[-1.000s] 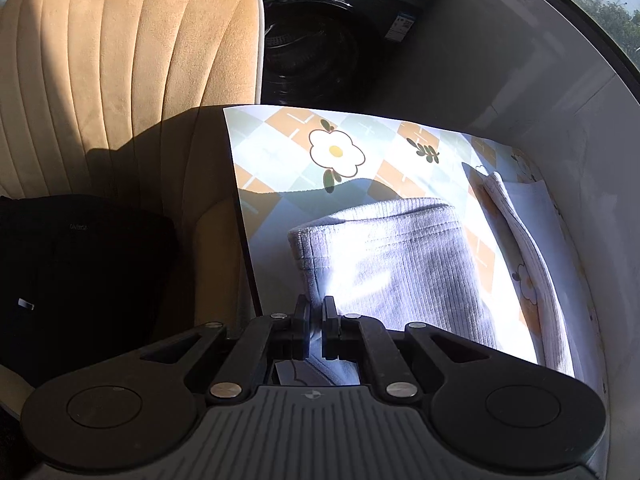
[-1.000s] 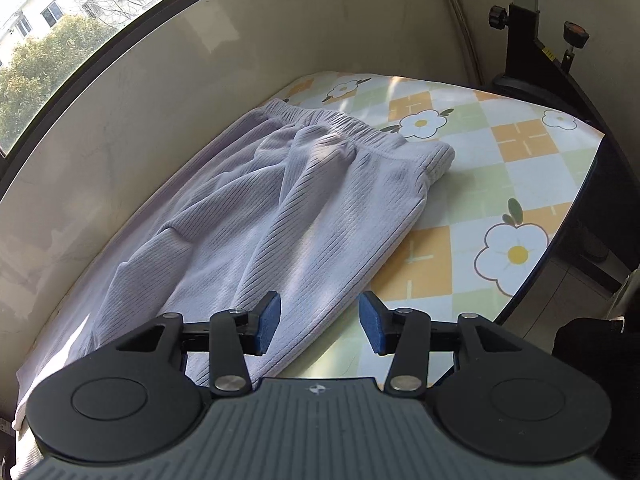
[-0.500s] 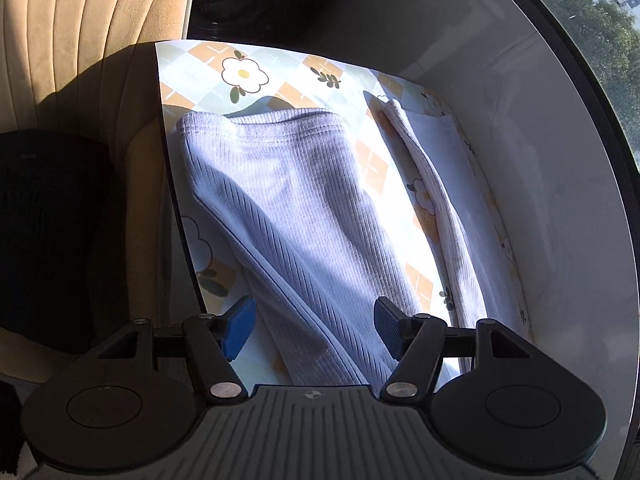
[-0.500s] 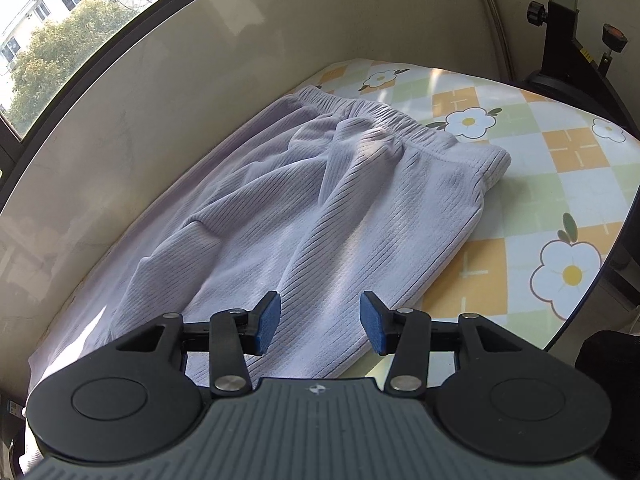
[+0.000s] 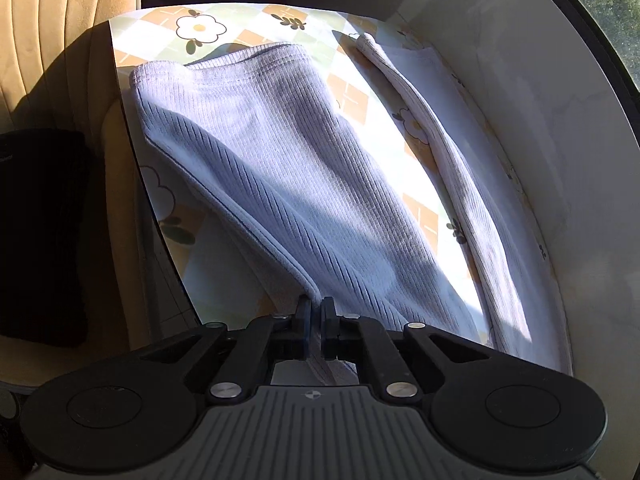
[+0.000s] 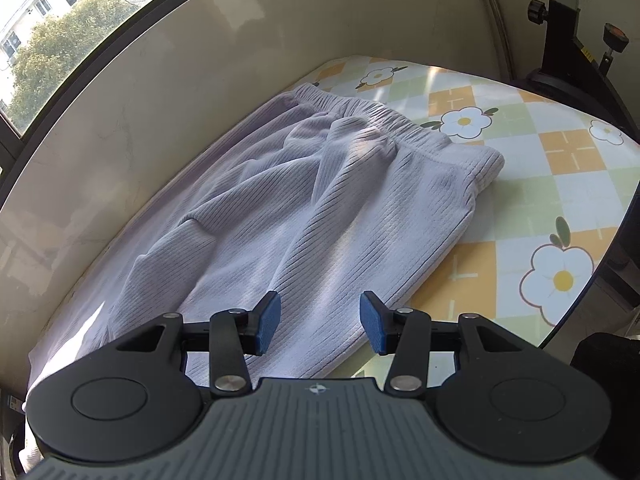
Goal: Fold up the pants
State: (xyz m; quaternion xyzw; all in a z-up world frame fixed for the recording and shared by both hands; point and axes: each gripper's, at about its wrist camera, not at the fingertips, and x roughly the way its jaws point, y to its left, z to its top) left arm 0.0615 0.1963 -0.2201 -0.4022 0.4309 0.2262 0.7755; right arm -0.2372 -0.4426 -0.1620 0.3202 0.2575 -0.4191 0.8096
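1. Pants (image 5: 304, 168) of pale ribbed cloth lay along the flower-patterned tabletop (image 5: 248, 36) beside the wall, one leg running toward the far end near the chair-side edge, the elastic waistband (image 6: 384, 120) toward the other end
2. The left gripper (image 5: 316, 316) was clamped together on a raised fold at the near-side edge of the leg, the cloth pinched between its pads
3. The right gripper (image 6: 320, 316) hung over the upper leg below the waistband, its jaws apart and nothing between them
4. The other leg (image 5: 448, 168) lay bunched in a narrow strip against the wall, so the two legs were not yet stacked
5. Risk: the left pinch looked shallow, and a pull could let the ribbed cloth slide free or lift only the top layer, leaving the fold uneven
6. Risk: with the right gripper holding nothing, dragging the leg might shift the waistband and deepen the creases across the seat
7. Risk: the leg's hem sat close to the tabletop's chair-side edge and could slip over it
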